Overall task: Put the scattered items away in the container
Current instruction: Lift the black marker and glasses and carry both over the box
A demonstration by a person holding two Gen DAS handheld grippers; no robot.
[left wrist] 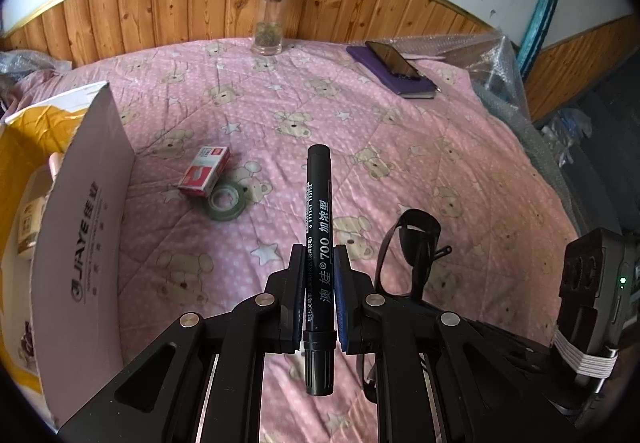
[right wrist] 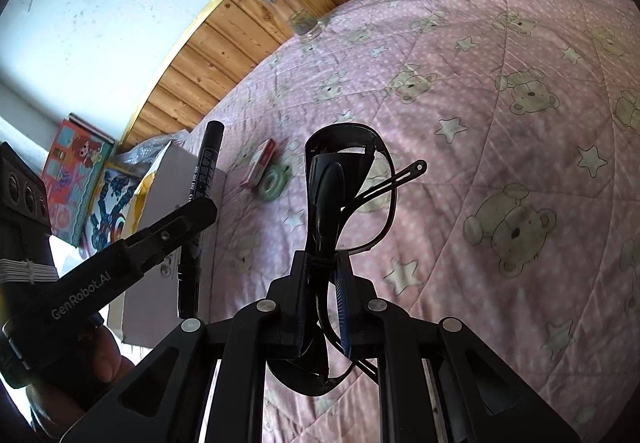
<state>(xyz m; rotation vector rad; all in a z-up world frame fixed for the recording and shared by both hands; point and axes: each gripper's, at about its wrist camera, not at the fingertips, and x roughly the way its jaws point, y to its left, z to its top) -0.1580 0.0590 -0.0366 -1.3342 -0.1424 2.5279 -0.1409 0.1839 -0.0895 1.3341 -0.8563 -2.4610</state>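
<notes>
While the pink bear-print quilted bed (left wrist: pixel 400 147) lies below and the open white cardboard box (left wrist: pixel 92 211) stands at its left, my right gripper (right wrist: pixel 323 263) clamps black-framed glasses (right wrist: pixel 344 179). My left gripper (left wrist: pixel 319 255) clamps a black marker pen (left wrist: pixel 319 211); a small red-and-white box (left wrist: pixel 205 171) and green tape roll (left wrist: pixel 226 203) touch on the bed.

**Bystanders on the bed**

A pink quilt (left wrist: pixel 400 147) printed with bears, stars and white dots covers the bed. At its far edge a clear glass jar (left wrist: pixel 270 25) with a silver lid stands upright against the wooden wall panelling (left wrist: pixel 180 7), some greenish matter in its bottom. Far right, a purple notebook (left wrist: pixel 384 73) lies flat with a dark phone (left wrist: pixel 394 61) resting on top. Crumpled bubble wrap (left wrist: pixel 492 63) sits beside the notebook. A teal strip (left wrist: pixel 536 23) leans on the white wall. Colourful picture boxes (right wrist: pixel 76 179) stand at the bed's left end.
</notes>
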